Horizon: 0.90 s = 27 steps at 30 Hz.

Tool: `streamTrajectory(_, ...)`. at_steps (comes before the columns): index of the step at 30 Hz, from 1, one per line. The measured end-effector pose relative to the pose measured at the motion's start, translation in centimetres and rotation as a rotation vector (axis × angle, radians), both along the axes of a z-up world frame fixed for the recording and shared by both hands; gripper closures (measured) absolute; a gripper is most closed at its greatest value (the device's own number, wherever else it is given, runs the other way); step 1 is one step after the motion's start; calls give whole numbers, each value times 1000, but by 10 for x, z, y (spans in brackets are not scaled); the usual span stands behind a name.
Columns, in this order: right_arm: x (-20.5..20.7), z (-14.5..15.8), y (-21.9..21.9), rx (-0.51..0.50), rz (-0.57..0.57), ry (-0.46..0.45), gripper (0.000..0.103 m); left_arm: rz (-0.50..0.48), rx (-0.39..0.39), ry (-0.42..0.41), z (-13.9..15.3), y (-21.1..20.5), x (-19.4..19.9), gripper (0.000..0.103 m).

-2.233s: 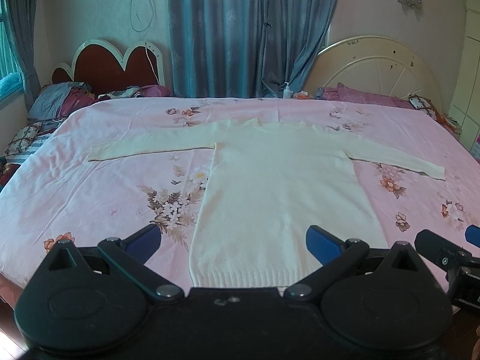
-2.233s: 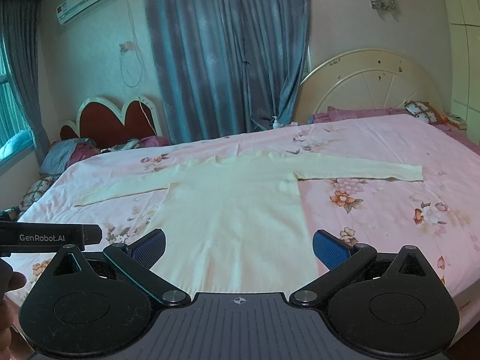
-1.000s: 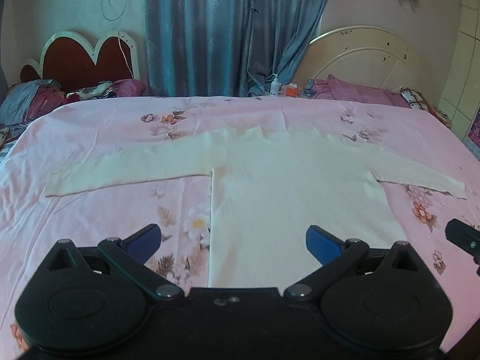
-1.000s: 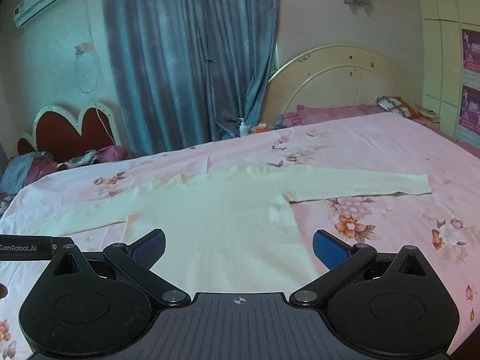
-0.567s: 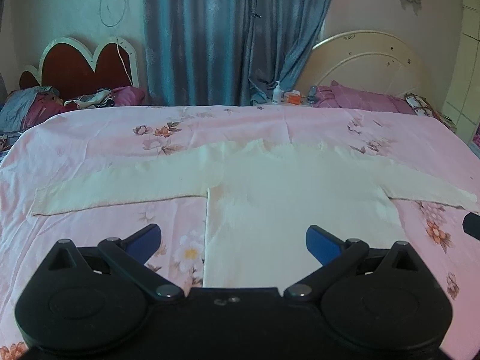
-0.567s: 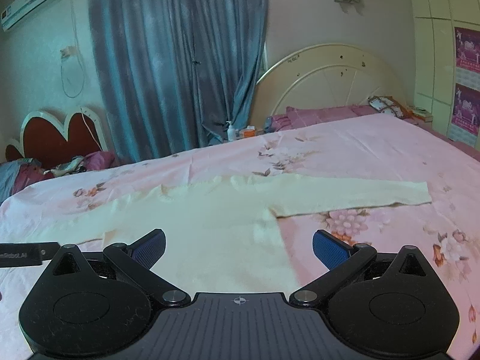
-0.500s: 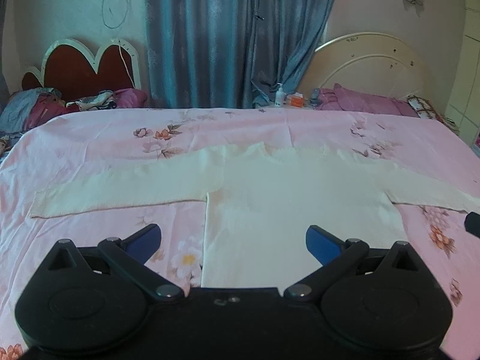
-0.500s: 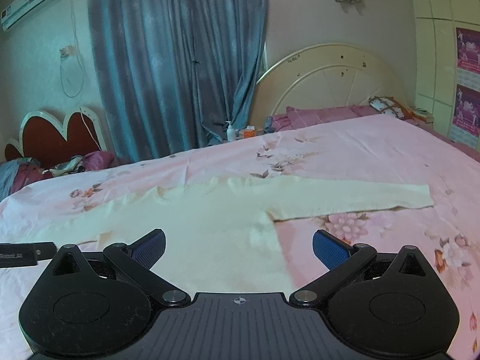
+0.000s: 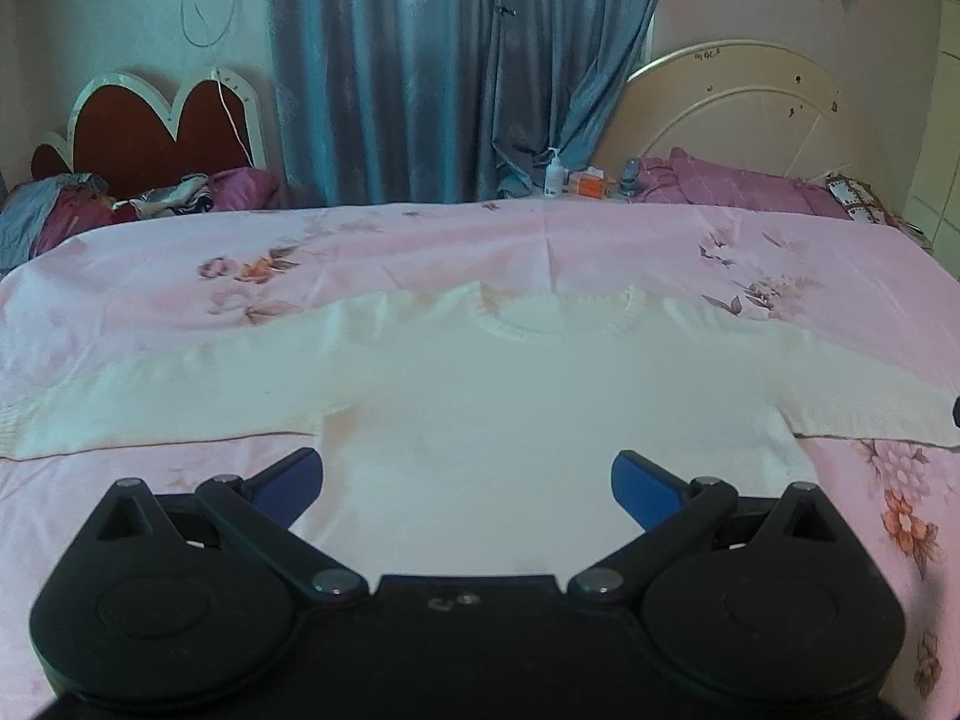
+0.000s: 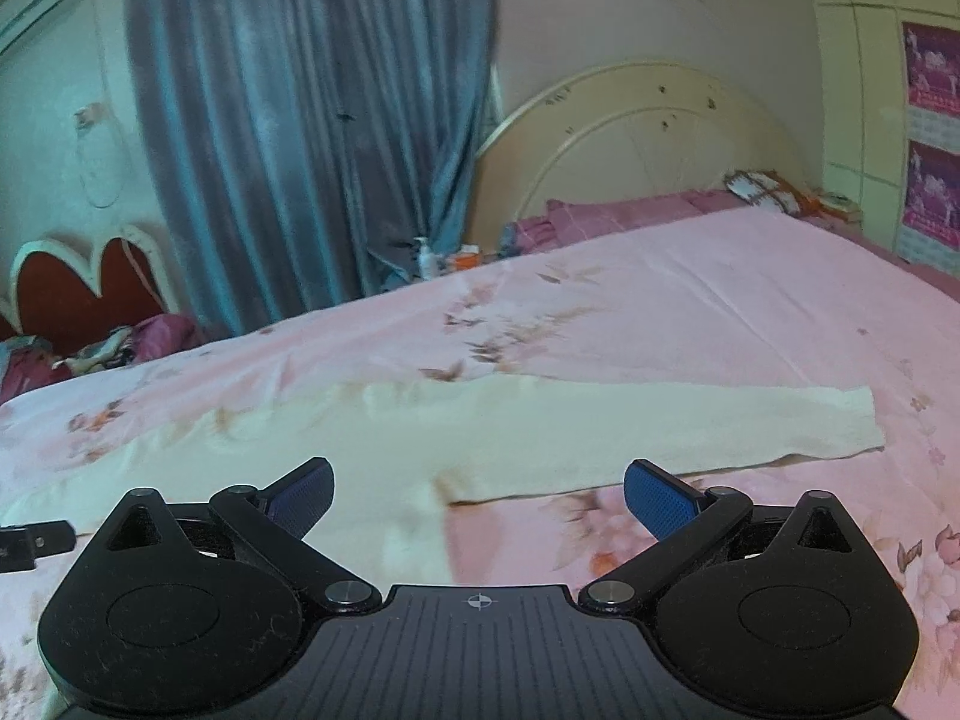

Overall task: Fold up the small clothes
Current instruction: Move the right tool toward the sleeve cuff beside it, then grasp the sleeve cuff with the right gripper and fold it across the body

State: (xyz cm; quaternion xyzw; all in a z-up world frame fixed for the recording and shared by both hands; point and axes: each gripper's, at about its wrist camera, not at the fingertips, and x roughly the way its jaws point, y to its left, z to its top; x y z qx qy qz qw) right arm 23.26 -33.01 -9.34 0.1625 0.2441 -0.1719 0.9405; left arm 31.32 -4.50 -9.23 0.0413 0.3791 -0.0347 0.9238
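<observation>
Left claw spread | right claw spread (both empty) | risk: pinching bed sheet with sweater, dragging folds crooked.

home bedroom | pink floral bed | headboard | curtains
</observation>
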Motion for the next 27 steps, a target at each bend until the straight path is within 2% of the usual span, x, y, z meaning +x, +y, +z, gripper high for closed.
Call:
streamTrajectory(4, 6, -13, -32, 10, -34, 20, 1, -1, 14, 13, -10, -18, 17, 1)
streamTrajectory(6, 8, -20, -45, 17, -43, 33, 16, -1, 21, 18, -15, -26, 25, 2)
streamTrajectory(14, 11, -54, -105, 53, -132, 100, 17, 1, 60, 38, -30, -50, 45, 3)
streamTrajectory(17, 6, -70, -134, 81, -193, 134, 27, 2, 72, 47, -35, -56, 51, 3)
streamTrajectory(22, -6, -89, -178, 137, -290, 172, 27, 3, 90, 59, -39, -61, 58, 3)
streamTrajectory(27, -13, -100, -209, 196, -342, 159, 28, 8, 92, 73, -41, -63, 63, 4)
